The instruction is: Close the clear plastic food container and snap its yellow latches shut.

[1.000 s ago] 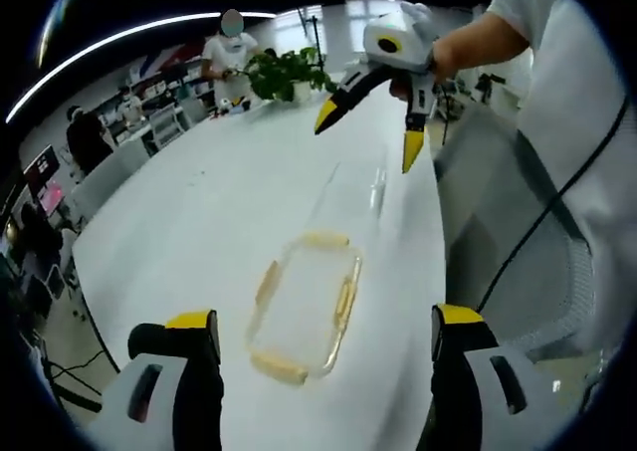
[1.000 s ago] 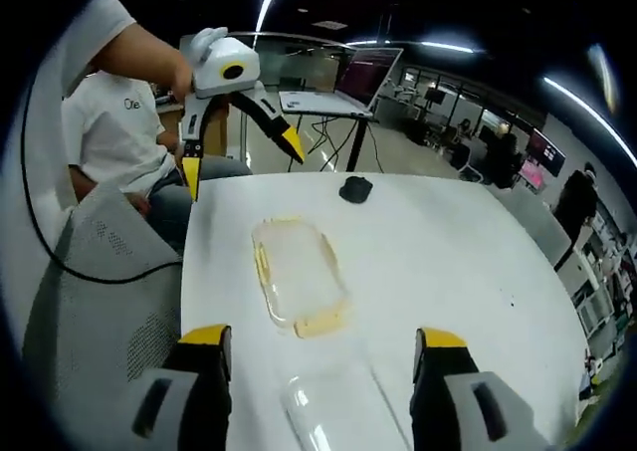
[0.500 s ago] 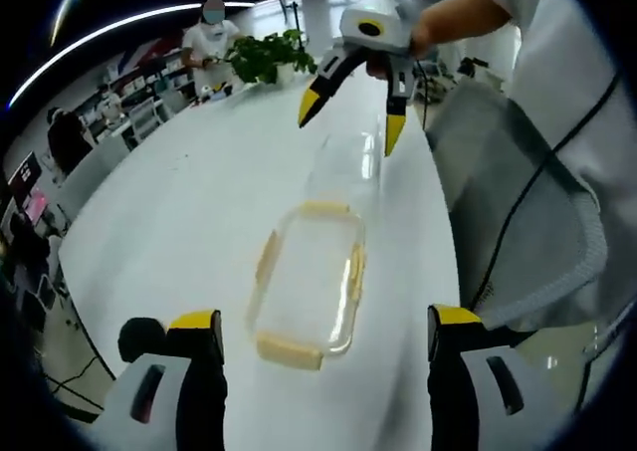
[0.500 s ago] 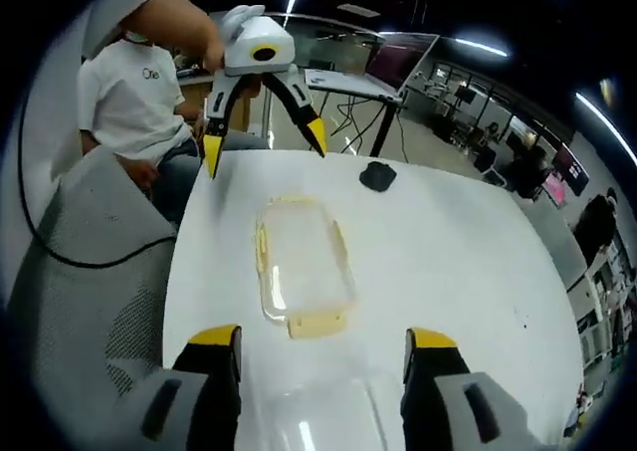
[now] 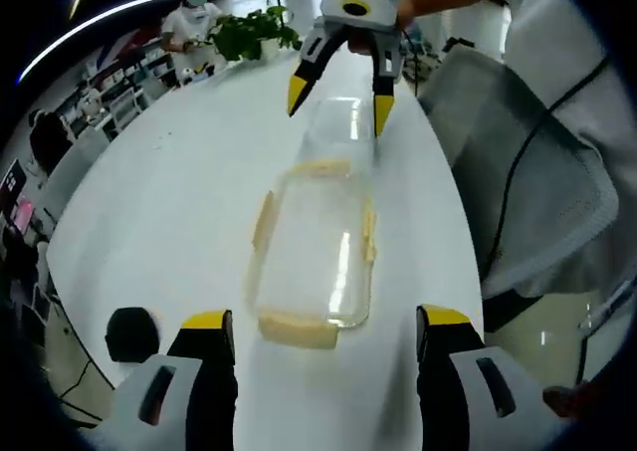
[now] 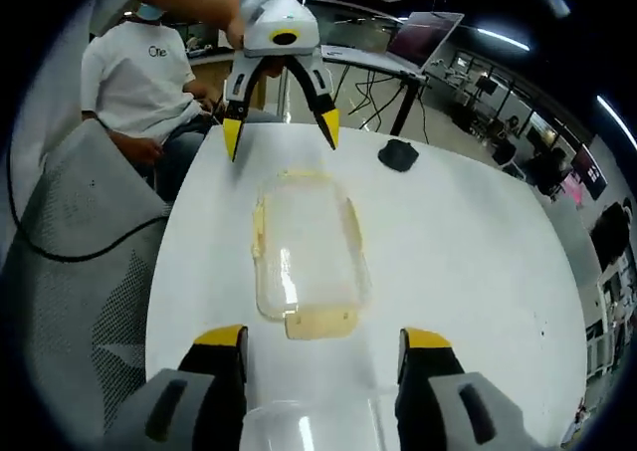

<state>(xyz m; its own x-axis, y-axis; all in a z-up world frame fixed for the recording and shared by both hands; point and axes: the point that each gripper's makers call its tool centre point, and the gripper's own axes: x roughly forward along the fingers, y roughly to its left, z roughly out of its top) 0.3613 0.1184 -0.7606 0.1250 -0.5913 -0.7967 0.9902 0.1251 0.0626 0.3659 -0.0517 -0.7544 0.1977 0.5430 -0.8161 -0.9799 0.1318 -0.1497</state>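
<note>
A flat clear lid with yellow latches (image 5: 314, 247) lies on the white table (image 5: 169, 192), just ahead of my left gripper (image 5: 320, 327), whose jaws stand open and hold nothing. Beyond the lid sits the clear container tub (image 5: 338, 132), with my right gripper (image 5: 335, 103) open and its yellow-tipped jaws on either side of the tub's far end. In the right gripper view the tub (image 6: 309, 426) lies low between the open jaws of my right gripper (image 6: 323, 339), the lid (image 6: 304, 257) is in the middle, and my left gripper (image 6: 282, 134) hangs open past its far end.
A grey mesh chair (image 5: 518, 172) stands against the table's long edge, seen too as the chair (image 6: 70, 262). A small black object (image 6: 398, 154) lies on the table past the lid. A potted plant (image 5: 244, 33) stands at one end. A seated person (image 6: 139, 73) is behind the table.
Both grippers have drawn closer to each other and to the lid. The right gripper has come down until its jaws straddle the clear tub. Lid and tub have stayed in place.
</note>
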